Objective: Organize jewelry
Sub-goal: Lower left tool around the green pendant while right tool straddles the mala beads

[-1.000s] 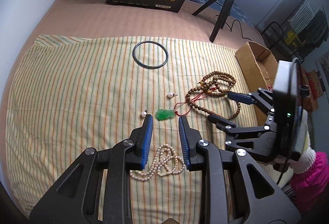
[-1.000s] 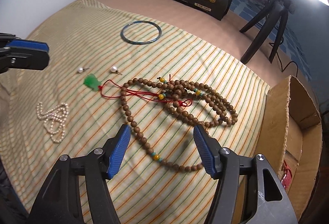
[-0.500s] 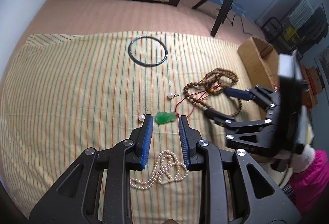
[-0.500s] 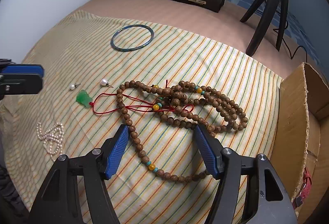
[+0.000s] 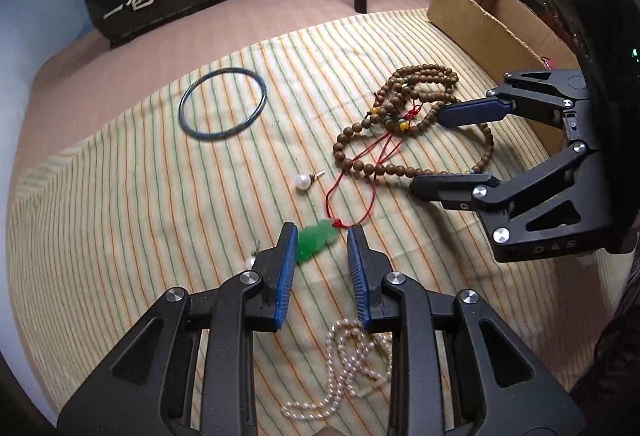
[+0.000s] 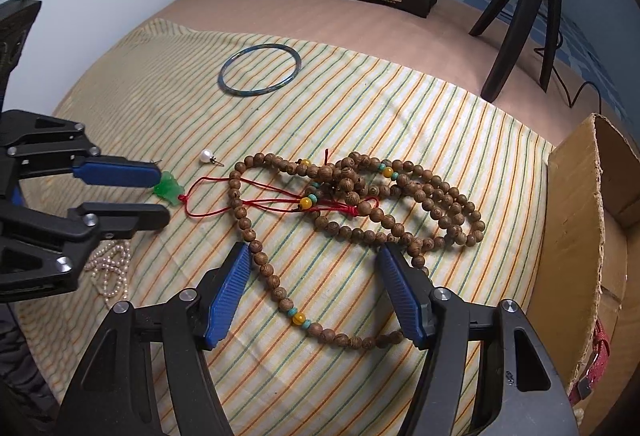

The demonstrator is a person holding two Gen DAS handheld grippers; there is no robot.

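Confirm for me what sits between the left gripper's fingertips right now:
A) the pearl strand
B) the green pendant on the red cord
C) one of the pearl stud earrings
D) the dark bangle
B. In the left wrist view the green pendant lies in the gap at the tips of the left gripper, with the jaws open around it; the right wrist view shows the same pendant at that gripper's blue pad.

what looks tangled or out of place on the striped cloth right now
The red cord of the green pendant is threaded through the heaped loops of the wooden bead necklace, so the two look tangled together. The two pearl earrings also lie apart: one near the cord, the other beside the left gripper.
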